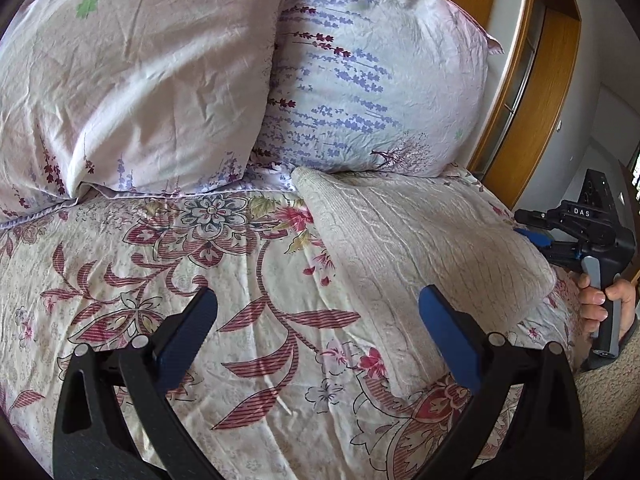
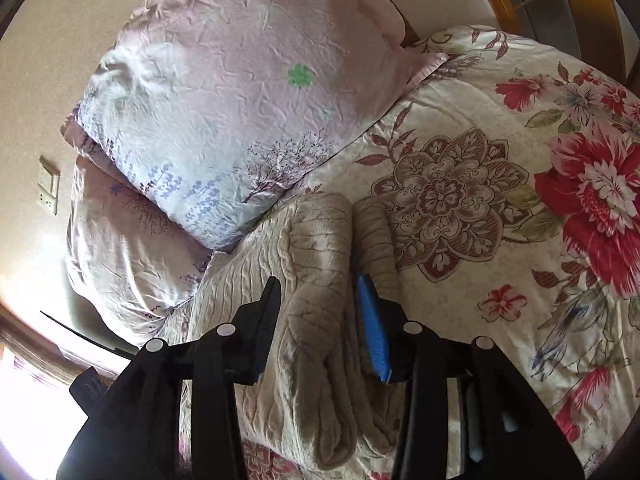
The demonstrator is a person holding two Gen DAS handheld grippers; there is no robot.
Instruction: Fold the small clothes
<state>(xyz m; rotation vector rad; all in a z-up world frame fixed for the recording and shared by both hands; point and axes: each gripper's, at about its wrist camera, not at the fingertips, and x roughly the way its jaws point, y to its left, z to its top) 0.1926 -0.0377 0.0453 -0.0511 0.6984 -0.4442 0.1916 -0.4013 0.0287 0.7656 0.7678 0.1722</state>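
A beige ribbed knit garment (image 1: 412,240) lies on the floral bedspread (image 1: 200,280), right of centre in the left wrist view. My left gripper (image 1: 316,300) is open and empty, hovering over the bedspread just left of the garment. In the right wrist view my right gripper (image 2: 320,292) has its jaws closed in on a bunched fold of the same garment (image 2: 316,300), which fills the gap between the two blue pads (image 2: 374,320). The right gripper also shows at the right edge of the left wrist view (image 1: 532,236), held by a hand.
Two pale lavender-print pillows (image 1: 140,72) (image 1: 368,80) lean at the head of the bed behind the garment. A wooden headboard (image 1: 520,80) runs along the right. A wall socket (image 2: 48,188) sits on the wall at the left of the right wrist view.
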